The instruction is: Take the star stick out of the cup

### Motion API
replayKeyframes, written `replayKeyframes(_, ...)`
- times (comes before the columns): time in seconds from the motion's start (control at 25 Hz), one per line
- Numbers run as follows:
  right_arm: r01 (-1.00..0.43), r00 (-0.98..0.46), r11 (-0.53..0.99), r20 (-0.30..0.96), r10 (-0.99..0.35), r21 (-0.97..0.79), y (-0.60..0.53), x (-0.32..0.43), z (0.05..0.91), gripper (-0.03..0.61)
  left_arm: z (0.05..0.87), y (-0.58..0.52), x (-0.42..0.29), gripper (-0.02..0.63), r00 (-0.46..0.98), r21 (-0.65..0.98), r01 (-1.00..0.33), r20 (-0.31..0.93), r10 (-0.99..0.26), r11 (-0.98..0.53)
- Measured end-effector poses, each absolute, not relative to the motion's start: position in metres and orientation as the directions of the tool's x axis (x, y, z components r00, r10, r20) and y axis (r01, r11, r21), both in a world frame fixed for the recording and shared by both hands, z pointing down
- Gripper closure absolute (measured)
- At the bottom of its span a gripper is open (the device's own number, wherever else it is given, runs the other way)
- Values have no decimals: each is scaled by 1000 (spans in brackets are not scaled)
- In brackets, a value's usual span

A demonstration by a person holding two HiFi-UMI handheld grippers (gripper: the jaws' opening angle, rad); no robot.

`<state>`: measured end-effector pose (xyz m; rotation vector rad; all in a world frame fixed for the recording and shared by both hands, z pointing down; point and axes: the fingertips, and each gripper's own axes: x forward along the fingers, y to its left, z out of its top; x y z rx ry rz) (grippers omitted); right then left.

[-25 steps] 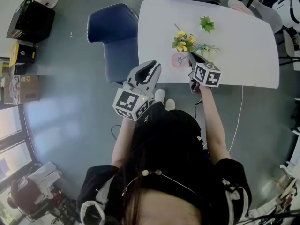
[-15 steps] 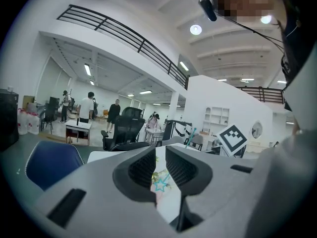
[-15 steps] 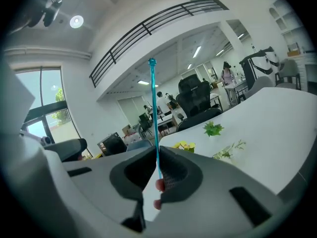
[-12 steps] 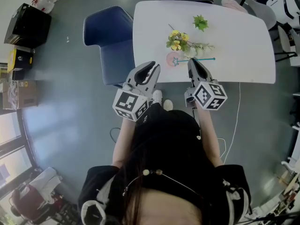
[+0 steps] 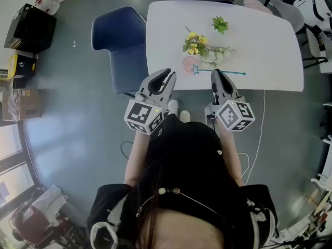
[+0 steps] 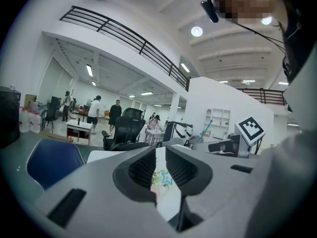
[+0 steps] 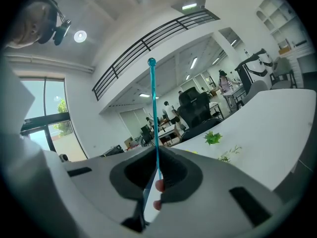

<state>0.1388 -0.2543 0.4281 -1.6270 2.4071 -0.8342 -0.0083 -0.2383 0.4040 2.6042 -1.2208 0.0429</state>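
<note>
A pink cup (image 5: pixel 189 63) stands near the front edge of the white table (image 5: pixel 270 45). The teal star stick (image 5: pixel 231 72) lies level above the table edge, its star (image 5: pixel 195 69) just outside the cup on the right. My right gripper (image 5: pixel 218 74) is shut on the stick's shaft; in the right gripper view the stick (image 7: pixel 154 113) rises straight up from between the jaws. Left of the cup, my left gripper (image 5: pixel 165 75) hangs off the table's front edge, shut and holding nothing. Through its narrow slit the star (image 6: pixel 167 179) shows.
Yellow artificial flowers (image 5: pixel 193 43) and a green sprig (image 5: pixel 220 24) lie on the table behind the cup. A blue chair (image 5: pixel 116 40) stands left of the table. Boxes sit on the floor at far left. People and office chairs are in the background.
My right gripper has drawn back toward the person with the stick in it. The star has come out of the cup and the stick now lies level. The left gripper barely moved.
</note>
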Motion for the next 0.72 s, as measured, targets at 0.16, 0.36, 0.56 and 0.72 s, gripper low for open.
replayKeyframes(0.16, -821, -412, 270, 194, -890, -503, -254, 141, 428, 557, 404, -236, -9, 558, 641, 226, -763, 138, -755, -606)
replayKeyframes(0.36, -814, -418, 281, 179, -890, -508, -253, 140, 424, 558, 403, -234, -12, 558, 634, 223, -768, 139, -760, -600)
replayKeyframes(0.56, -813, -428, 297, 168, -888, -501, -253, 138, 418, 558, 403, -232, -14, 558, 631, 219, -771, 139, -764, -597)
replayKeyframes(0.72, -816, -429, 301, 168, -888, -493, -253, 138, 416, 558, 402, -232, -14, 558, 631, 223, -770, 134, -764, -598)
